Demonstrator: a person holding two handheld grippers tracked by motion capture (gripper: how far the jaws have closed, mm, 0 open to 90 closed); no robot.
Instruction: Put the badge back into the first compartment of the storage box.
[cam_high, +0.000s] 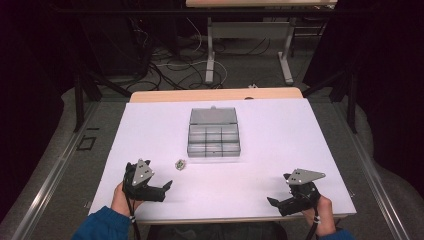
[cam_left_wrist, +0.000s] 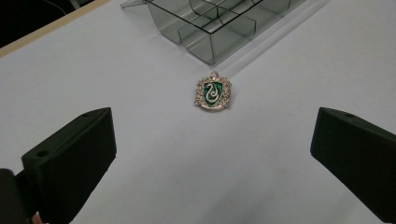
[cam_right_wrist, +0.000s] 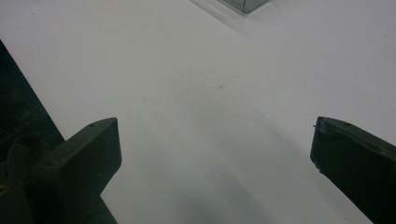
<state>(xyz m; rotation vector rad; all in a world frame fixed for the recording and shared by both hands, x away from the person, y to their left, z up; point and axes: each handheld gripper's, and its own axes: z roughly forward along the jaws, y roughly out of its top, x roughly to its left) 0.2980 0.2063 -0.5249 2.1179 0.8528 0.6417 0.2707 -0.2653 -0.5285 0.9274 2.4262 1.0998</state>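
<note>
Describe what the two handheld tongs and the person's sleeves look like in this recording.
Both tongs are black with two blocky, flat-faced jaws. The left tongs and the right tongs each carry a grey three-cornered plate with small dark holes on top. A dark cable trails from each toward the person. Small round holes mark the jaw tops in the gripper views. The left sleeve is blue; a blue cuff edge shows at the right wrist.

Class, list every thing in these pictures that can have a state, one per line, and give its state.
Compartment box: lid open, compartments look empty.
Green crest pendant: flat on the table, loose, apart from the box.
Left gripper: open, holding nothing, pointed at the pendant.
Right gripper: open, holding nothing, over bare table.
</note>
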